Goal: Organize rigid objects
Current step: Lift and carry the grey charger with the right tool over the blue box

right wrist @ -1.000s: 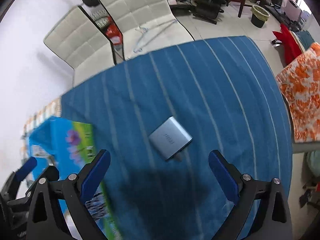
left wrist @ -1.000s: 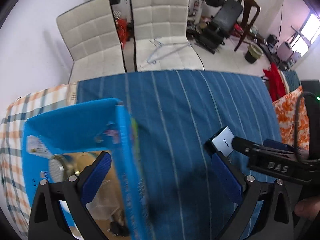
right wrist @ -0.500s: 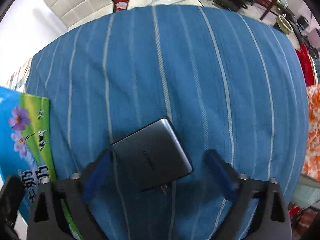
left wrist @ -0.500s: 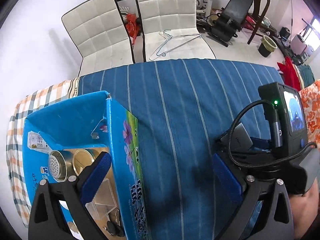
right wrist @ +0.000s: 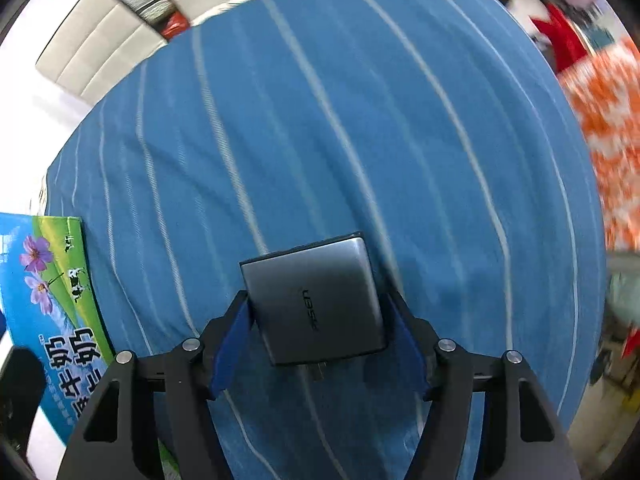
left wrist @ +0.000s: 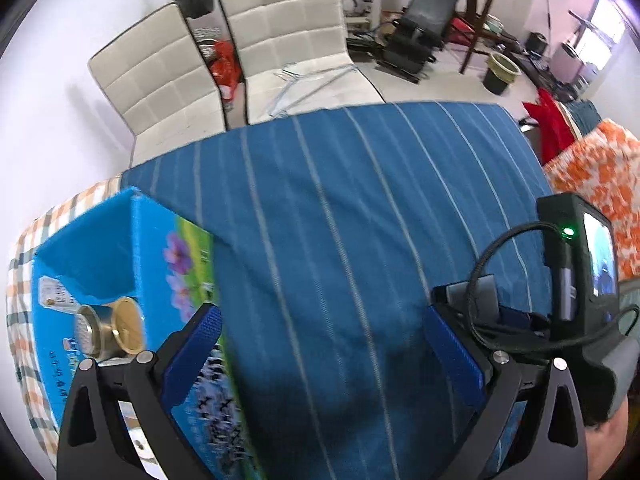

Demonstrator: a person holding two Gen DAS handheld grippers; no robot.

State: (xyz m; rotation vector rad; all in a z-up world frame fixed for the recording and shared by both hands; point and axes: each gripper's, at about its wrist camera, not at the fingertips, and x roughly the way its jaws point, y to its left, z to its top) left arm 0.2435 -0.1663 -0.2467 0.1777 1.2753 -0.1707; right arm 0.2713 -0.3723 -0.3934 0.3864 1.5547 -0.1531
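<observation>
A flat grey charger block [right wrist: 316, 298] lies on the blue striped cloth [right wrist: 320, 120]. My right gripper [right wrist: 318, 312] has closed on it, with a blue pad against each side. In the left wrist view a corner of the charger [left wrist: 478, 294] shows behind the right gripper's body. My left gripper [left wrist: 320, 344] is open and empty above the cloth, its left finger over the edge of the open blue carton [left wrist: 100, 248]. Inside the carton stand two metal tins [left wrist: 108, 330].
The carton's printed side [right wrist: 52, 280] shows at the left of the right wrist view. Two white chairs [left wrist: 224, 60] stand beyond the table's far edge. An orange patterned cloth [left wrist: 600, 184] lies at the right. A checked cloth [left wrist: 24, 320] lies under the carton.
My right gripper came down around the grey charger and closed on its sides. My left gripper drifted right, away from the carton's inside, and stayed open.
</observation>
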